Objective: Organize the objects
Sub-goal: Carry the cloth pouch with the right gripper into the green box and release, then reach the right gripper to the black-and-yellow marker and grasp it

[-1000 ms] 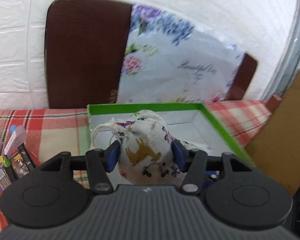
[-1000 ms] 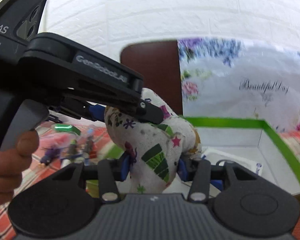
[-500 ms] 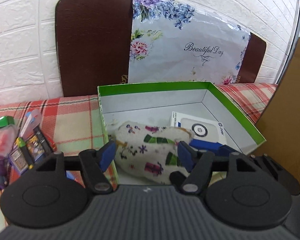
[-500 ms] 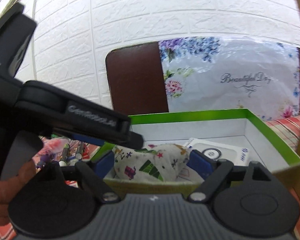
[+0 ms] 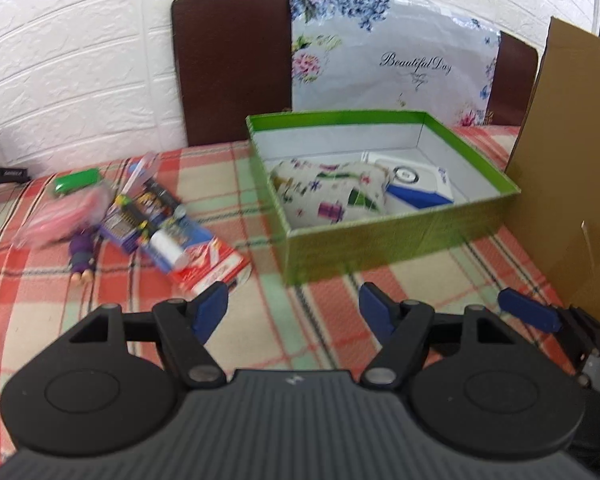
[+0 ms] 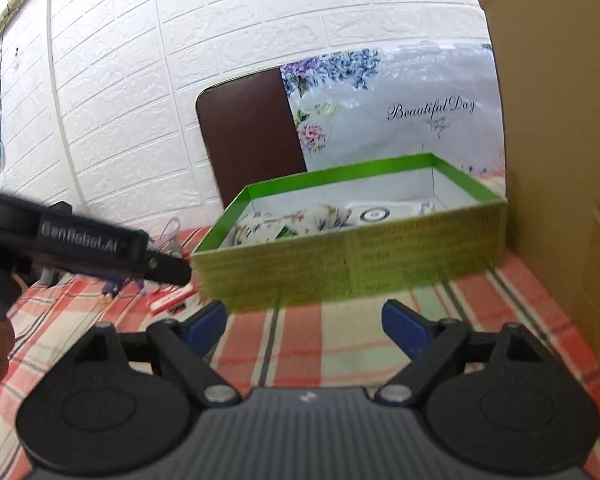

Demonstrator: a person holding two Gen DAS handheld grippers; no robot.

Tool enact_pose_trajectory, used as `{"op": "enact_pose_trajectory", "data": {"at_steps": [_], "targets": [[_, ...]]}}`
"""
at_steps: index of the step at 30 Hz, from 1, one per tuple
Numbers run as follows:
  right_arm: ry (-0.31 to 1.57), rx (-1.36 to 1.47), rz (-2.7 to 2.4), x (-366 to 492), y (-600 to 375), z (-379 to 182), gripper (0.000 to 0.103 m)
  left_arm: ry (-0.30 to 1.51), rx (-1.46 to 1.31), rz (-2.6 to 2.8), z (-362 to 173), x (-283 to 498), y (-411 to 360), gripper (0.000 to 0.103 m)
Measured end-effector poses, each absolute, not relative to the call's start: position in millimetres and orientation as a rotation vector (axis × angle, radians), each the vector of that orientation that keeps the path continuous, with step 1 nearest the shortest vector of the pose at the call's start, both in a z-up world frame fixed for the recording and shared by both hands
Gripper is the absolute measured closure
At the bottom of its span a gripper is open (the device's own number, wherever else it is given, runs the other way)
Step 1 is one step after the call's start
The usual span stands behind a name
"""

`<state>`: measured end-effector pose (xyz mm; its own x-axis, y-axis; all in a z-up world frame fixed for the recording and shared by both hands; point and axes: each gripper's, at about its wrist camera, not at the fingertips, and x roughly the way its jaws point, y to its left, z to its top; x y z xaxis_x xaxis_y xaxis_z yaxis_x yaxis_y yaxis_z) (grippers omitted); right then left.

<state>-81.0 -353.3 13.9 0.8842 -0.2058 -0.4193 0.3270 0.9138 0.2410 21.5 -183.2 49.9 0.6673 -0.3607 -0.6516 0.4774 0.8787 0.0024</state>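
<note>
A green box (image 5: 400, 240) stands open on the plaid tablecloth (image 5: 332, 300). A printed cloth pouch (image 5: 328, 196) lies inside it on the left, beside a white and blue packet (image 5: 416, 192). My left gripper (image 5: 294, 312) is open and empty, in front of the box. My right gripper (image 6: 304, 324) is open and empty, also in front of the box (image 6: 352, 252); the pouch (image 6: 296, 220) shows over the rim. The right gripper's finger (image 5: 528, 314) shows at the right of the left wrist view.
Loose items lie left of the box: a red and white packet (image 5: 208, 264), a card pack (image 5: 140, 216), a purple figure (image 5: 82, 252), a pink bag (image 5: 60, 220), a green object (image 5: 76, 180). A cardboard sheet (image 5: 572, 160) stands at the right. The left gripper's body (image 6: 80, 236) crosses the right wrist view.
Both grippers let go of the pouch, which now lies in the box. Both have drawn back towards the front of the table with jaws open.
</note>
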Motion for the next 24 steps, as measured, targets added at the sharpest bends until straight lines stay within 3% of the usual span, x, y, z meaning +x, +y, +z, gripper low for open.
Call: {"op": "enact_pose_trajectory", "data": {"at_steps": [11, 19, 24], "targets": [[0.456, 0.253, -0.195, -78, -297, 15, 0.015, 0.693, 0.182, -0.298, 37, 15, -109, 0.024], [0.514, 0.175, -0.148, -59, -257, 6, 0.026, 0.716, 0.137, -0.221, 20, 29, -64, 0.024], [0.566, 0.111, -0.098, -35, -235, 1, 0.027, 0.7, 0.105, -0.158, 6, 48, -31, 0.023]]}}
